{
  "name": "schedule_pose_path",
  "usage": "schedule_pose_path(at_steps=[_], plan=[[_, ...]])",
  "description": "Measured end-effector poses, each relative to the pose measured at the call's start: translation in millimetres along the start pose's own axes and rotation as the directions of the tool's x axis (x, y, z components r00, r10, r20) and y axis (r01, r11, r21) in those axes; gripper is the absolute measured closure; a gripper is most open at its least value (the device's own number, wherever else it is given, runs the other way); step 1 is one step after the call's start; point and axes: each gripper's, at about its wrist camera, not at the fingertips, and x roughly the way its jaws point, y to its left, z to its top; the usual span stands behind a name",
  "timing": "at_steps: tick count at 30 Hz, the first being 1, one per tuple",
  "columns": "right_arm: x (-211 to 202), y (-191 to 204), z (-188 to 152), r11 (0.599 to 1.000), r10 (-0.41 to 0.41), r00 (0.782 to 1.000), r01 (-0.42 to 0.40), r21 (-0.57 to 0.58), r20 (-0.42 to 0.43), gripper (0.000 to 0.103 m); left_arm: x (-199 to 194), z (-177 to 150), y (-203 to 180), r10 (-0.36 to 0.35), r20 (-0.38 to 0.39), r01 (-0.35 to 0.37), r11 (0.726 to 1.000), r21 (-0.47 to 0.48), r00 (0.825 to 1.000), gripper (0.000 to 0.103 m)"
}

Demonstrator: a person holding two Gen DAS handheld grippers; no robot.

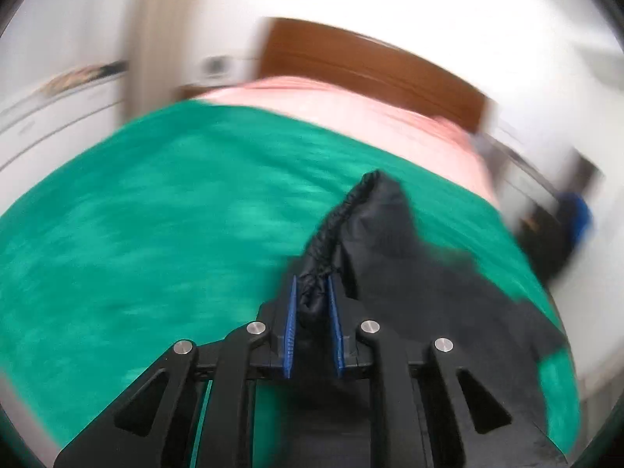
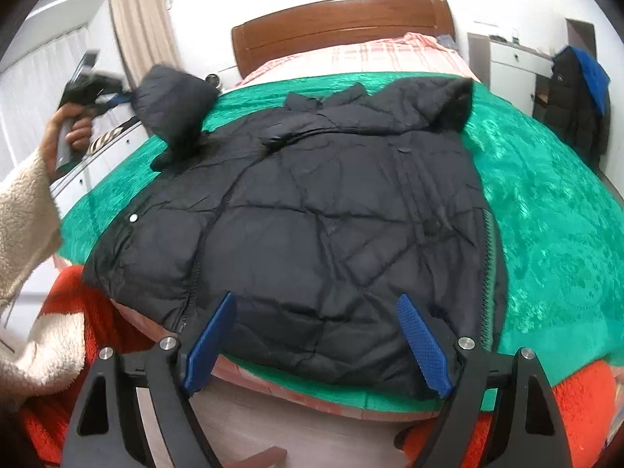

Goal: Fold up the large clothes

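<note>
A large black quilted puffer jacket point(image 2: 323, 218) lies spread on the green blanket point(image 2: 553, 234) of a bed. My left gripper point(image 1: 312, 284) is shut on the elastic cuff point(image 1: 331, 241) of the jacket's left sleeve and holds it lifted above the blanket. The right wrist view shows the same gripper point(image 2: 117, 97) at the far left with the raised sleeve point(image 2: 171, 105). My right gripper point(image 2: 316, 304) is open and empty, hovering over the jacket's bottom hem near the bed's front edge. The left wrist view is motion-blurred.
The bed has a brown wooden headboard point(image 2: 339, 23) and pink checked bedding point(image 2: 374, 54) behind the blanket. White drawers point(image 2: 101, 156) stand to the left, and a dark coat point(image 2: 577, 97) hangs at the right. An orange fleece point(image 2: 577, 401) lies below the bed's front edge.
</note>
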Motion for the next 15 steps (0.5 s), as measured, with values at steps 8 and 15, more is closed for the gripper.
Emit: schedule_pose_path(at_steps=[8, 15], plan=[[15.0, 22.3, -2.3, 0.996, -0.005, 0.999, 0.001, -0.086, -0.046, 0.019, 23.7, -62.4, 188.3, 0.373, -0.166, -0.404, 0.882, -0.242, 0.913, 0.100], [13.4, 27.7, -7.4, 0.994, -0.020, 0.999, 0.015, -0.110, -0.049, 0.019, 13.6, -77.5, 200.0, 0.460, -0.197, -0.495, 0.844, -0.207, 0.866, 0.092]])
